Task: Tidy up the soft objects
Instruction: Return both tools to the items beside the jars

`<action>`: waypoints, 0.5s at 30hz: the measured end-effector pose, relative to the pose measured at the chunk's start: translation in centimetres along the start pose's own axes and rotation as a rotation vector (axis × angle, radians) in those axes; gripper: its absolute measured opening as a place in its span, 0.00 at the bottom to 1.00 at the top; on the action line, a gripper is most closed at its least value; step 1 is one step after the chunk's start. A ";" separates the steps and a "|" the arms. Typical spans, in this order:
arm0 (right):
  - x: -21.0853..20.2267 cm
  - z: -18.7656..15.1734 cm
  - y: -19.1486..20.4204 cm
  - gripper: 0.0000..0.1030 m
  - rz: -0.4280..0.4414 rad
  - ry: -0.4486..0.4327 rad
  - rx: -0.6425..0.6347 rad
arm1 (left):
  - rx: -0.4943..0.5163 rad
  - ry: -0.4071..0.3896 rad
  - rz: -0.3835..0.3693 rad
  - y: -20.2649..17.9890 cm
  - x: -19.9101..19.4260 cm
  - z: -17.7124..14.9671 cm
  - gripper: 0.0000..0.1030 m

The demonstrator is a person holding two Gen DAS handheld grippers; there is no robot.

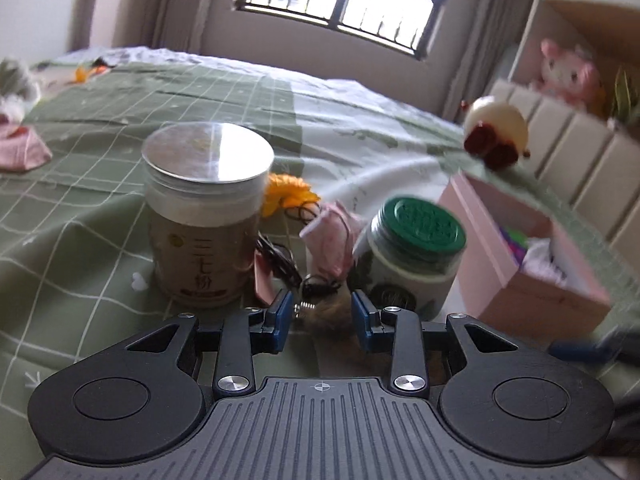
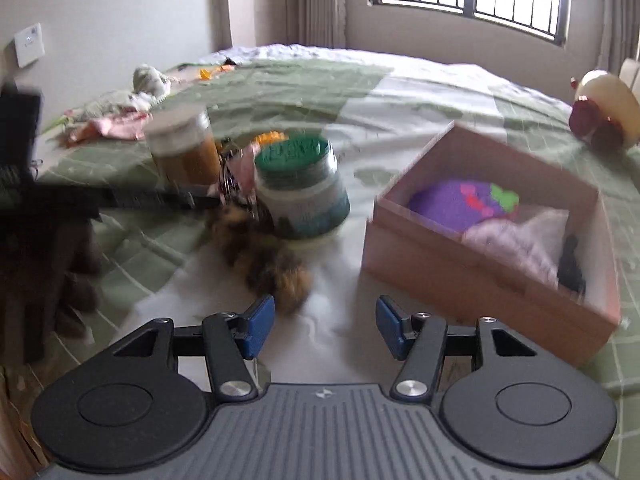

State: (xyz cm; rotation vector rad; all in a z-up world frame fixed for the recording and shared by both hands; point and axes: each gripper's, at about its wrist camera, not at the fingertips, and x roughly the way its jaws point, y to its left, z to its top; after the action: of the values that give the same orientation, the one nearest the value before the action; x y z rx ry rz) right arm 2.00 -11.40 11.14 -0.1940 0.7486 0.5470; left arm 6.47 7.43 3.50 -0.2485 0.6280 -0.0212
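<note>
A brown furry tail keychain (image 2: 264,256) lies on the bed between two jars; in the left wrist view its fur (image 1: 330,316) sits between my left gripper's open fingers. My left gripper (image 1: 322,314) is low over it, not closed. My right gripper (image 2: 324,326) is open and empty, just in front of the fur's end. A pink box (image 2: 472,268) to the right holds a purple soft item (image 2: 452,204) and a white soft item (image 2: 516,240); it also shows in the left wrist view (image 1: 532,280). A cream and red plush (image 1: 494,132) lies beyond the box.
A silver-lidded jar (image 1: 204,216) and a green-lidded jar (image 1: 412,256) stand on the green checked bedspread (image 1: 80,216). A yellow flower (image 1: 286,194), pink cloth (image 1: 332,240) and black cords lie between them. More soft items (image 2: 116,120) lie far left. A shelf holds a pink plush (image 1: 568,72).
</note>
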 end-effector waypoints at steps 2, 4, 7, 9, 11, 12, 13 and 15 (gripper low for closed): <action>-0.3 2.0 -0.1 0.55 0.031 -0.009 0.017 | 0.001 0.003 0.007 -0.2 0.4 -0.3 0.35; -0.3 4.6 0.1 0.55 0.048 -0.008 0.039 | -0.010 0.016 -0.041 -0.3 0.9 -0.4 0.35; 0.6 8.8 0.6 0.55 0.094 0.014 0.053 | 0.050 0.032 -0.040 -0.8 1.4 -0.6 0.36; 1.6 11.1 1.1 0.55 0.088 0.018 0.056 | 0.101 0.035 0.001 -0.8 1.5 -0.7 0.41; 2.4 12.8 1.4 0.55 0.076 0.021 0.061 | 0.150 0.035 0.057 -0.4 1.1 -0.8 0.42; 2.8 13.4 1.3 0.55 0.070 0.023 0.072 | 0.176 0.033 0.090 0.0 0.8 -0.8 0.42; 3.1 13.8 1.3 0.55 0.068 0.025 0.081 | 0.199 0.030 0.127 0.4 0.3 -0.9 0.41; 3.5 13.9 1.2 0.55 0.067 0.022 0.087 | 0.213 0.025 0.182 1.7 -0.6 -1.0 0.37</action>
State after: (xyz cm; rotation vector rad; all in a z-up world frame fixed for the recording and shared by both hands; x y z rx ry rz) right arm 11.67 -3.99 18.83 -0.0944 0.8013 0.5751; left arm 5.29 8.89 2.71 0.0156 0.6655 0.0832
